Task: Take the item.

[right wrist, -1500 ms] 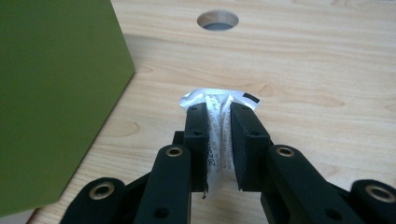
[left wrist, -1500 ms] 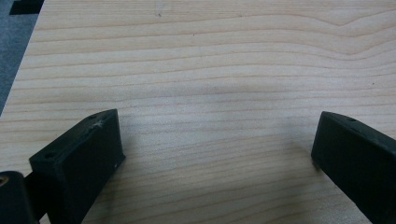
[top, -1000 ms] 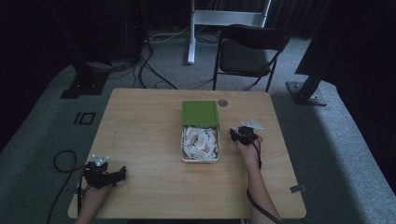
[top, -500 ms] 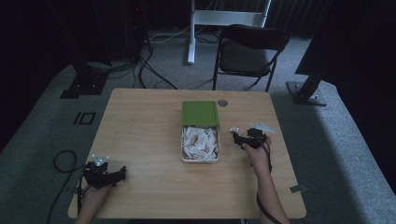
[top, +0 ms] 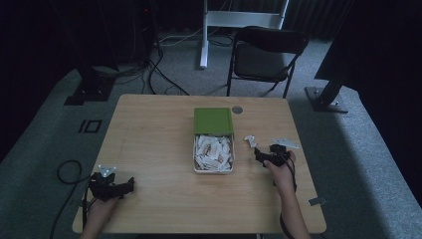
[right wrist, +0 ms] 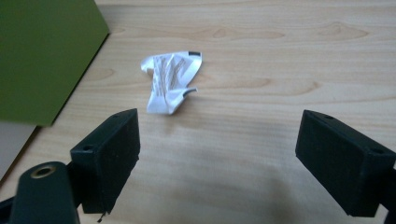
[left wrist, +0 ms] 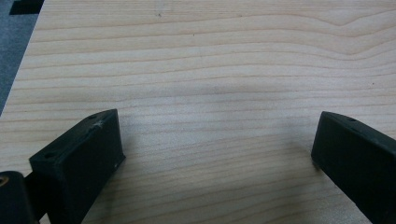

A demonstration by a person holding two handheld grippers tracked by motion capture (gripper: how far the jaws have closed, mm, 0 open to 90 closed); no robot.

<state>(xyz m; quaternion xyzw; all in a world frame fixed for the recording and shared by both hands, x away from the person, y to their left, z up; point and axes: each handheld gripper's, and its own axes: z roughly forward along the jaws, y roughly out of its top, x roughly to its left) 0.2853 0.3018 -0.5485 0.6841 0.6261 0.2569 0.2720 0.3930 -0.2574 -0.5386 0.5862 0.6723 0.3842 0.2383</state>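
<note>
A small box with a green lid swung back stands mid-table, holding several white packets. One crumpled white packet lies on the wood right of the box. My right gripper sits just behind that packet, open, nothing between its jaws. The green lid fills the left of the right gripper view. My left gripper rests open on bare wood near the table's front left corner.
A second white piece lies right of the crumpled packet. A small round disc sits by the table's far edge. A folding chair stands behind the table, with cables and stand bases on the floor around it.
My right gripper has pulled back toward the front and right, away from the box. A crumpled packet now lies on the table where it was. The left gripper has stayed put.
</note>
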